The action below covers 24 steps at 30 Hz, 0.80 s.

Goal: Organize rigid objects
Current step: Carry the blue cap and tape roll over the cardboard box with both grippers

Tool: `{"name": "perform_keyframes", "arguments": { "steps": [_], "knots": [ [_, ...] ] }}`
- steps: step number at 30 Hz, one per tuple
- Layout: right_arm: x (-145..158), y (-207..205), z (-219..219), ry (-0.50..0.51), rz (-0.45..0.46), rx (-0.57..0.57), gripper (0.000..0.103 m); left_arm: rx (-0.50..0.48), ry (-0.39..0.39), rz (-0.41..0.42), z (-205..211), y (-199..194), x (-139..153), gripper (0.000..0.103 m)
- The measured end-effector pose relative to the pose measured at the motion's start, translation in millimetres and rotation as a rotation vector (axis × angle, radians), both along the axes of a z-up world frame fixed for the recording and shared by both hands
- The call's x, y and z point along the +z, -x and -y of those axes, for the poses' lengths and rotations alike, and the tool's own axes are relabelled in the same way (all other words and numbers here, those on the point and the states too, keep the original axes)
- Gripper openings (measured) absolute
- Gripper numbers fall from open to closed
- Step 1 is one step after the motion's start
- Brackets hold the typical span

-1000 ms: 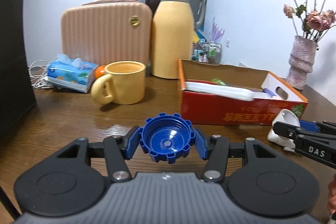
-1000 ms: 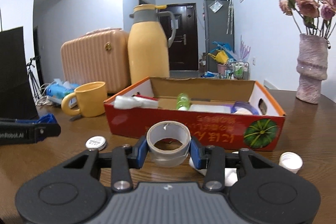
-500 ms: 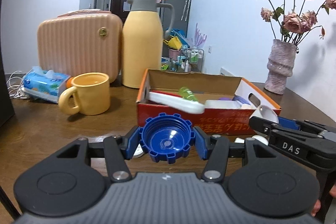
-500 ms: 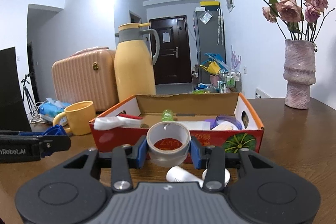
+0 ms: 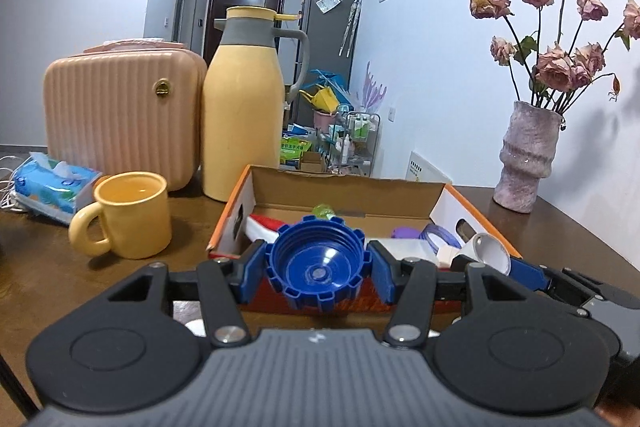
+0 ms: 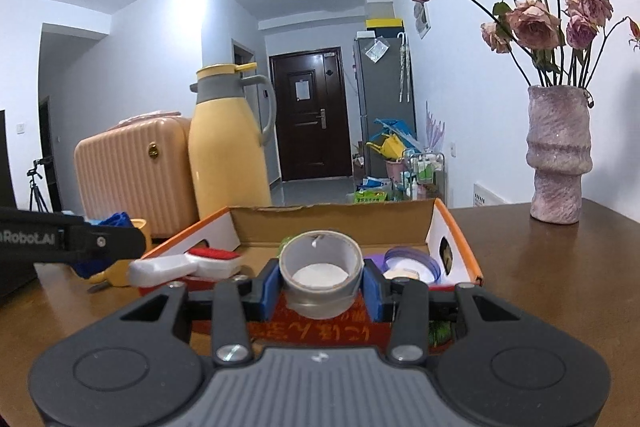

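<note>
The left tongs [image 5: 319, 264] are clenched on a blue ribbed cap [image 5: 319, 263], its hollow side facing back toward the handle, and they hold it up in the air just before the near wall of the red cardboard box [image 5: 344, 195]. The right tongs [image 6: 320, 281] grip a grey roll of tape [image 6: 320, 277] by its sides, its open ring turned upward, and it too hangs at the box's near edge, above the printed red front.

Inside the box I can see a white-handled brush with a red head [image 6: 188, 263], a purple ring-shaped lid [image 6: 412, 263], a small green piece [image 5: 323, 211] toward the back, and a flat white item [image 5: 408, 249].

The box sits on a dark wooden table [image 6: 560, 287]. To its left stands a yellow mug [image 5: 128, 215], with a blue tissue pack [image 5: 52, 187] beyond it. Behind them are a pink ribbed case [image 5: 120, 123] and a tall yellow thermos jug [image 5: 244, 107], standing close together. Off to the right a rough pink vase [image 6: 558, 155] holds dried roses [image 6: 536, 19].

From the left tongs' view, the right tongs enter from the right side with the tape roll at their tip [image 5: 490, 251].
</note>
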State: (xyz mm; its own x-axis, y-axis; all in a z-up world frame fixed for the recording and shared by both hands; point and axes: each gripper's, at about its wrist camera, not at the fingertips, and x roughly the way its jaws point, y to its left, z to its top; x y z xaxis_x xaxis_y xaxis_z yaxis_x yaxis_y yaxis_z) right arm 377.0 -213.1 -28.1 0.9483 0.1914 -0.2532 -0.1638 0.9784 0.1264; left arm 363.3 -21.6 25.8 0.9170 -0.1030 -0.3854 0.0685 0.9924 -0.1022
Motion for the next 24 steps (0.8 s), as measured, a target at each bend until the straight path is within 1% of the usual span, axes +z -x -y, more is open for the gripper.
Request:
{"name": "perform_keyframes", "arguments": {
  "steps": [3, 8, 17, 21, 24],
  "knots": [
    [-1, -8, 1, 0.007, 0.017, -0.003, 0.041, 0.001, 0.005, 0.001, 6, -12, 0, 0.055],
    [-4, -29, 2, 0.011, 0.017, -0.008, 0.041, 0.004, 0.007, 0.013, 13, -30, 1, 0.055],
    [-2, -64, 5, 0.011, 0.014, -0.019, 0.041, 0.007, 0.005, 0.009, 23, -66, -2, 0.055],
    [-2, -79, 4, 0.010, 0.009, -0.019, 0.041, 0.017, 0.008, -0.006, 24, -84, -4, 0.055],
    [-2, -88, 4, 0.006, 0.002, -0.020, 0.041, 0.024, 0.024, -0.023, 23, -99, -5, 0.055]
  ]
}}
